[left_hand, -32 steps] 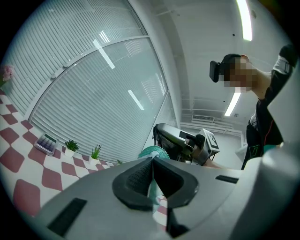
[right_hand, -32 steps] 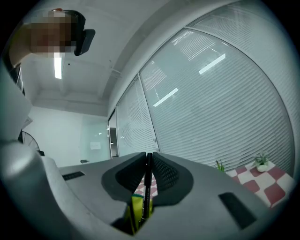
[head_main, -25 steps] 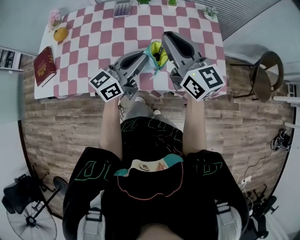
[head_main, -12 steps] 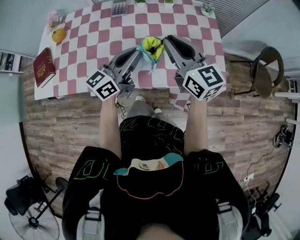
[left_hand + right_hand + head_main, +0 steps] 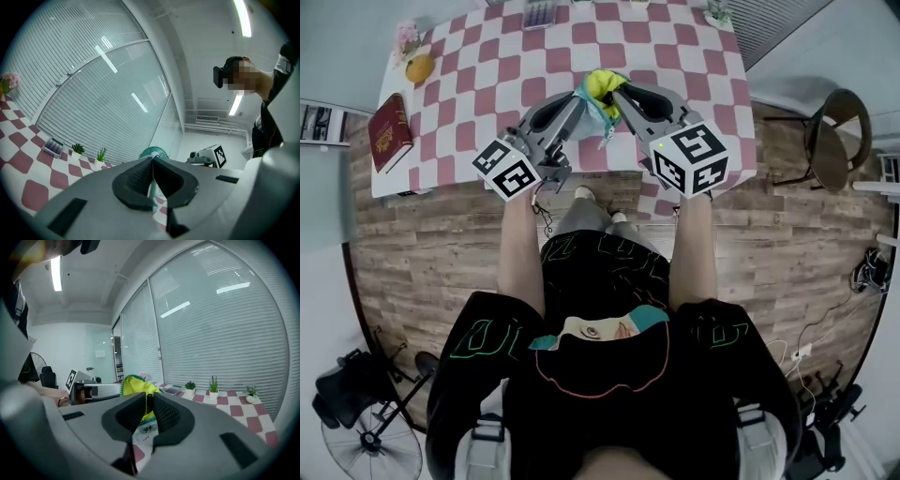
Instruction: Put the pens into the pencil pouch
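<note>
Presently, table (image 5: 478, 75): pencil pouch (image 5: 600, 86) held over its near edge, at 12 o'clock.
Pencil pouch: yellow lining showing, flanked by both tongs.
Left gripper (image 5: 579, 96): clamped on the pouch's teal rim, at its 9 o'clock.
Right gripper (image 5: 617, 93): closed on a slim dark item, apparently a pen (image 5: 149, 401), at the pouch's 3 o'clock.

A red book (image 5: 391, 132) lies at the checked tabletop's (image 5: 487, 75) left edge (flowers (image 5: 409, 39) beyond it); a calculator (image 5: 540, 12) sits at the far side, and a chair (image 5: 830, 141) stands to the right.

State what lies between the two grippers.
The open pencil pouch, yellow inside, hangs between the left gripper and the right gripper; the head view shows it.
</note>
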A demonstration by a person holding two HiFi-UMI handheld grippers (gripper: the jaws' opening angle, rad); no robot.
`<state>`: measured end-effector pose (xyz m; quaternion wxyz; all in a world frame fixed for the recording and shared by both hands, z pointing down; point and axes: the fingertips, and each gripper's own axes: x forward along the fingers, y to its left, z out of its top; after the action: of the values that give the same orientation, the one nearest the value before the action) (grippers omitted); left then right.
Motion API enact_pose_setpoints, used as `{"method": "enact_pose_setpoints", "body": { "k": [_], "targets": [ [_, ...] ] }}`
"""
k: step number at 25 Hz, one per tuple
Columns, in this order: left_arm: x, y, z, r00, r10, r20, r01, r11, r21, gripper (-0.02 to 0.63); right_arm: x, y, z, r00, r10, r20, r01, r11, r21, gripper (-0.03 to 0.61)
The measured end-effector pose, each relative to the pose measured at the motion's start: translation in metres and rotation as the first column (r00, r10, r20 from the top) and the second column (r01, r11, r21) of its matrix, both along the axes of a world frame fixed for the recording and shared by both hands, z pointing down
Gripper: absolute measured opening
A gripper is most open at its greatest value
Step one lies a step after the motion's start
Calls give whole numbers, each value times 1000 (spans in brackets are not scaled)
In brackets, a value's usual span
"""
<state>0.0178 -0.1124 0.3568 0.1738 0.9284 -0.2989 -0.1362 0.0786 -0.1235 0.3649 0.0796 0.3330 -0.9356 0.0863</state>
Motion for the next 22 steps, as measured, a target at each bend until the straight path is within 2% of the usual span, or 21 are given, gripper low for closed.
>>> {"method": "enact_pose_setpoints", "body": {
  "k": [1, 3, 7, 9, 11, 19, 22],
  "targets": [
    [0, 0, 0, 1000, -2, 1, 2, 1000, 0, 2, 0, 0, 2, 1000, 1, -1, -1, 1000, -14, 48],
    [-1, 0, 0, 1000, -7, -2, 7, 1000, -1, 2, 3, -2, 0, 999, 22, 36, -20, 999, -33, 100],
    [-3, 1, 0, 1000, -23, -11, 23, 1000, -4, 2, 17, -5, -14, 987, 85, 133, -82, 996, -24, 98],
    [-3, 1, -1, 999, -29, -15, 29, 1000, -1, 2, 25, -7, -17, 981, 118, 155, -117, 993, -19, 3],
    [-2, 1, -2, 999, -28, -17, 28, 1000, 4, 2, 30, -7, -19, 976, 137, 171, -136, 991, -19, 3],
    [6, -1, -8, 1000, -13, -17, 14, 1000, 24, 2, 25, -7, -26, 984, 119, 132, -123, 992, 24, 3],
    [10, -2, -13, 1000, -7, -17, 8, 999, 36, 2, 23, -8, -23, 990, 115, 86, -117, 993, 25, 3]
  ]
}}
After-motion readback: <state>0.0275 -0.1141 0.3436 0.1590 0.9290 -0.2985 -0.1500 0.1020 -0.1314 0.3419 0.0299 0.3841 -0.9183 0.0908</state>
